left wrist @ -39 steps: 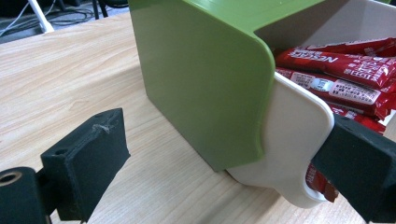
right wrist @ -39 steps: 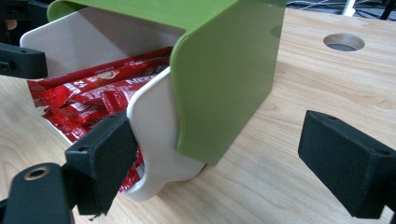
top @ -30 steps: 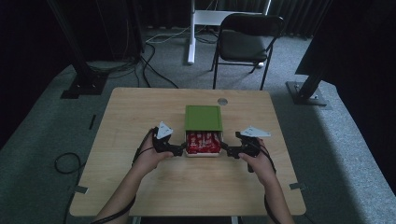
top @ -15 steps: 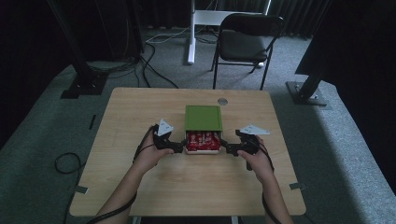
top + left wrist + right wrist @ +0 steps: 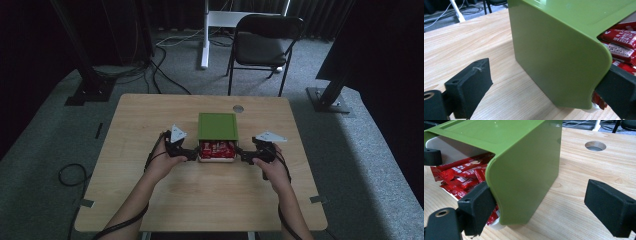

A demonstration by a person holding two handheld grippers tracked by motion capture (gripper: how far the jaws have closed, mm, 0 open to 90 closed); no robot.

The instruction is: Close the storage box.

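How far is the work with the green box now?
Done: the white drawer of red packets stands partly out of the green box. In hand: the left gripper and right gripper are open, one jaw of each at the box's front corners. Left: whether the drawer goes in or out, I cannot tell.

A light wooden table carries a green-lidded box of red packets.
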